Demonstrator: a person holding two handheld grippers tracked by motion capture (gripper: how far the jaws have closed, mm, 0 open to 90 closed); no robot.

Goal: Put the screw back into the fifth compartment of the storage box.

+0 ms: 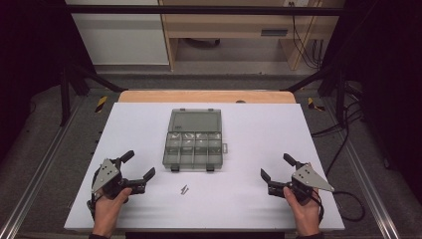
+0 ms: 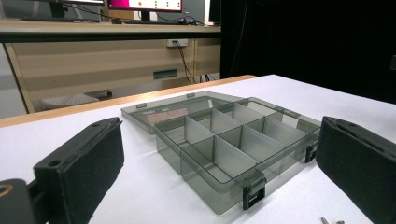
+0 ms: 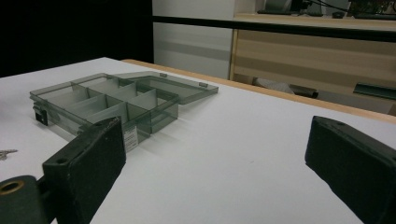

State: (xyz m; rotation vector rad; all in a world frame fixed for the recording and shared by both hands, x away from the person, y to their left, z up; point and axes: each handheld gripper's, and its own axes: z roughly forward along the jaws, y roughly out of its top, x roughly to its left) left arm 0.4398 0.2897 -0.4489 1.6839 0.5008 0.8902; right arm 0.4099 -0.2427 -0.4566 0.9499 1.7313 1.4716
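Smoke-grey translucent organizer box (image 1: 193, 151) (image 2: 233, 144) (image 3: 100, 105) sits mid-desk, lid (image 1: 194, 121) (image 2: 173, 108) (image 3: 170, 84) swung fully open and lying flat toward 12 o'clock, hinged along the far edge. Tray is split by dividers into two rows of compartments; contents can't be made out, two black latches (image 1: 175, 168) (image 2: 252, 191) on the 6 o'clock edge hang undone. Two small metal screws (image 1: 184, 189) (image 2: 329, 220) lie side by side on the desk just past the latch edge at 6 o'clock, apart from the box.
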